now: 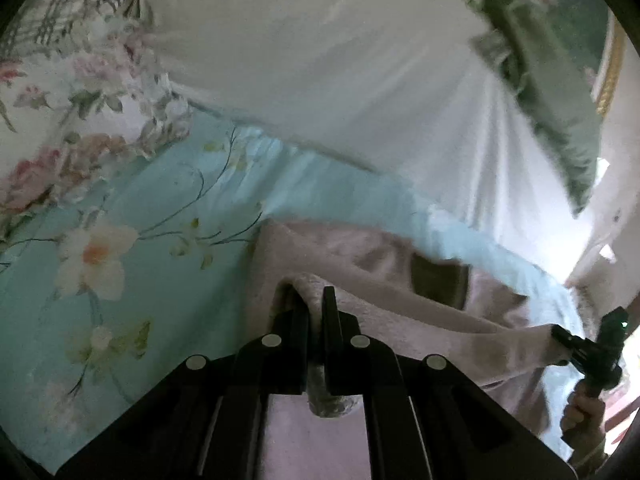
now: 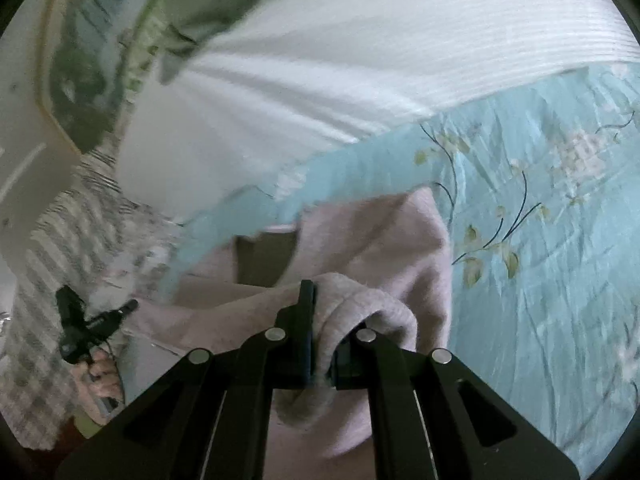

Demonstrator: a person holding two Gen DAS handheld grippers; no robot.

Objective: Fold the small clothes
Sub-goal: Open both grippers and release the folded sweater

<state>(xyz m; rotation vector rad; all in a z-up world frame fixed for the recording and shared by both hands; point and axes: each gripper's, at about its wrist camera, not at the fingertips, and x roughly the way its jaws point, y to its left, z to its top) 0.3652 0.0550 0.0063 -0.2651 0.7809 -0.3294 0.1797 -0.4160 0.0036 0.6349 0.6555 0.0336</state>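
Note:
A pale pink fleece garment [image 1: 384, 280] with a dark square patch [image 1: 438, 280] hangs stretched between both grippers above a light blue floral bedsheet [image 1: 160, 208]. My left gripper [image 1: 314, 300] is shut on a bunched edge of the garment. My right gripper [image 2: 320, 304] is shut on another rolled edge of the pink garment [image 2: 360, 240]. The right gripper also shows at the right of the left wrist view [image 1: 560, 340], and the left gripper at the left of the right wrist view [image 2: 128, 306]. Both views are blurred.
A white ribbed pillow [image 1: 320, 60] lies beyond the garment, with a green-edged cushion [image 1: 540, 92] beside it. A pink floral pillow [image 1: 80, 92] lies at the left. A grey striped cloth [image 2: 60, 248] lies at the bed's edge.

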